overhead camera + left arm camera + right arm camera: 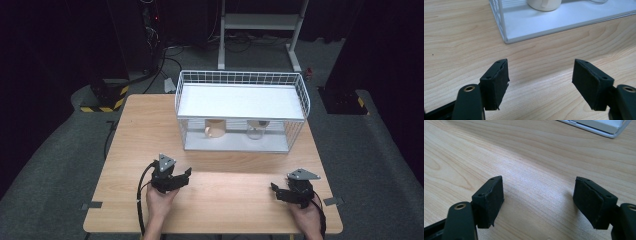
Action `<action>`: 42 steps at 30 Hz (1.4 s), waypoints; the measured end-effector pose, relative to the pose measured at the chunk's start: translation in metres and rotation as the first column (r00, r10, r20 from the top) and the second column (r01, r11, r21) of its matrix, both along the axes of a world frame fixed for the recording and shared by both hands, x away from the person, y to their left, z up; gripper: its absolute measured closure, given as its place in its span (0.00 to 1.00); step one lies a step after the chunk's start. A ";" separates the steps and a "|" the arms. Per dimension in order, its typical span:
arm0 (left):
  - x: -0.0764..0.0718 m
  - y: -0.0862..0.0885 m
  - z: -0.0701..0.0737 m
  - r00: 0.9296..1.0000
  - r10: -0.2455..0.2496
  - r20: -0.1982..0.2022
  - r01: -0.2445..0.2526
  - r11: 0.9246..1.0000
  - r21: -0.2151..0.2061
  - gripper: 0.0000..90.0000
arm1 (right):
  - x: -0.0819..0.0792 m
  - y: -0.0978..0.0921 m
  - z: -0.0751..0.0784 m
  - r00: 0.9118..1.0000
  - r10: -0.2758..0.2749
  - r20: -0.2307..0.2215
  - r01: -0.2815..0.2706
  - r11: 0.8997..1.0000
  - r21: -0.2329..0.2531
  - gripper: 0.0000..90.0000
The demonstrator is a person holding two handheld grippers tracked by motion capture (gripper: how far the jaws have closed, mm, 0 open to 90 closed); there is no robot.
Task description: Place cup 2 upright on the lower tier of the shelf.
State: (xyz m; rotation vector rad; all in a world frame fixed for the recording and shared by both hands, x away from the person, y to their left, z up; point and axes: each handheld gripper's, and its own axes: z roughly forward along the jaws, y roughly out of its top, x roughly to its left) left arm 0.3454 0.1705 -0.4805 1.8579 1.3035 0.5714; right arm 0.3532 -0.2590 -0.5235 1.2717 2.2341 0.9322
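Claws first: we log the left claw (186, 175) in the lower left of the high view, held in a hand (161, 200) that enters from the bottom edge, a black cable looping off its left side. Its jaws stand wide apart, released, with nothing between them. In the left gripper view the same claw (540, 75) hovers over bare wood grain, pads (499, 82) parted.

We log the right claw (274, 189) in the lower right of the high view, also hand-held, grey three-cornered plate on top. Released as well; in the right gripper view the claw (538, 195) spans empty wood, nothing gripped.

Both claws sit low over the near part of the wooden counter (225, 200), well apart from each other.

Nearest things: a white wire rack (242, 111) stands at the far middle of the counter, in the centre of the high view. It has a white top shelf with a mesh rim and a white base tray below. On the base tray, lower level, we see a cream mug (215, 129) at left and a clear glass cup (255, 130) at right, apart from one another. Both stand upright as far as we can tell.

In the left gripper view the rack's near corner (505, 30) shows in the upper middle, with the mug's base (544, 4) at the top edge. In the right gripper view a corner of the rack's base (599, 126) crosses the upper right.

Rack and claws are apart; bare counter lies between.
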 end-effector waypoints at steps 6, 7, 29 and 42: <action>-0.002 -0.001 -0.005 1.000 0.005 -0.005 -0.005 1.000 0.022 0.33 | 0.000 0.000 0.000 1.000 0.000 0.000 0.000 1.000 0.000 0.27; -0.003 -0.001 -0.006 1.000 0.006 -0.006 -0.005 1.000 0.024 0.33 | 0.000 0.000 0.000 1.000 0.000 0.000 0.000 1.000 0.000 0.27; -0.006 0.002 -0.027 0.999 0.044 -0.029 -0.041 0.996 0.079 0.33 | 0.000 0.000 0.000 1.000 0.001 0.000 -0.001 1.000 0.000 0.27; -0.004 0.010 -0.039 0.995 0.084 -0.045 -0.079 0.993 0.091 0.33 | 0.000 0.000 0.000 1.000 -0.002 -0.002 0.002 1.000 0.001 0.27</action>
